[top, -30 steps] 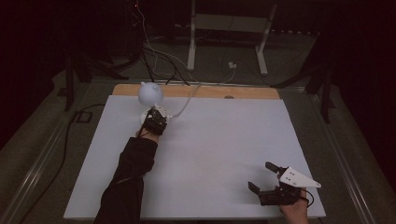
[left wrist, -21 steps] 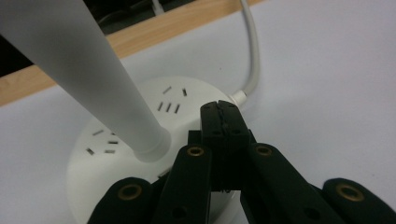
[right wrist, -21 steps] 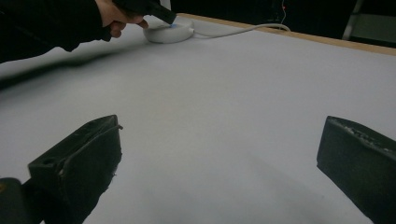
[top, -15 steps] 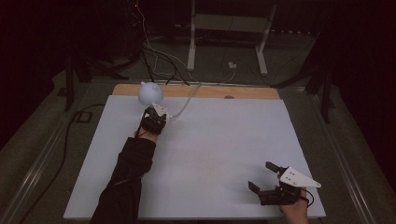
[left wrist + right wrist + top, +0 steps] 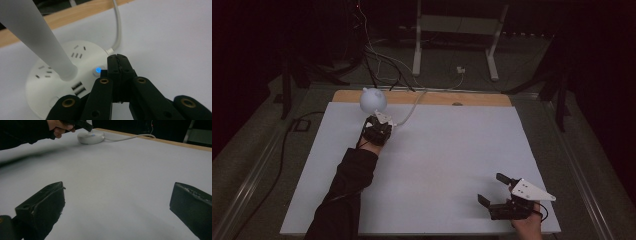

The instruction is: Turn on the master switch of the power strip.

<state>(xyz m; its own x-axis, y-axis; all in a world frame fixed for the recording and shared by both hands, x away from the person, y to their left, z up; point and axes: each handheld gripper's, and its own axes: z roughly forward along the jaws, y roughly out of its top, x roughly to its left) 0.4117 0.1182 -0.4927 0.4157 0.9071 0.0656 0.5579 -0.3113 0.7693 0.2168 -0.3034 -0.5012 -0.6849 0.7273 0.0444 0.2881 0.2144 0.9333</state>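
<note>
Left gripper [image 5: 117, 65]: jaws pressed together, tip at blue-lit button [image 5: 98, 70] of round white socket-base lamp [image 5: 62, 77] | press should be kept straight, light | right gripper [image 5: 497, 192]: jaws wide, empty.

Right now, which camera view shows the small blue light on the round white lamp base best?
The left gripper view: the blue light glows close up on the lamp base, just beside the shut left tool. The right gripper view shows the base far off, the light a faint speck. In the high view the left tool covers it.
</note>
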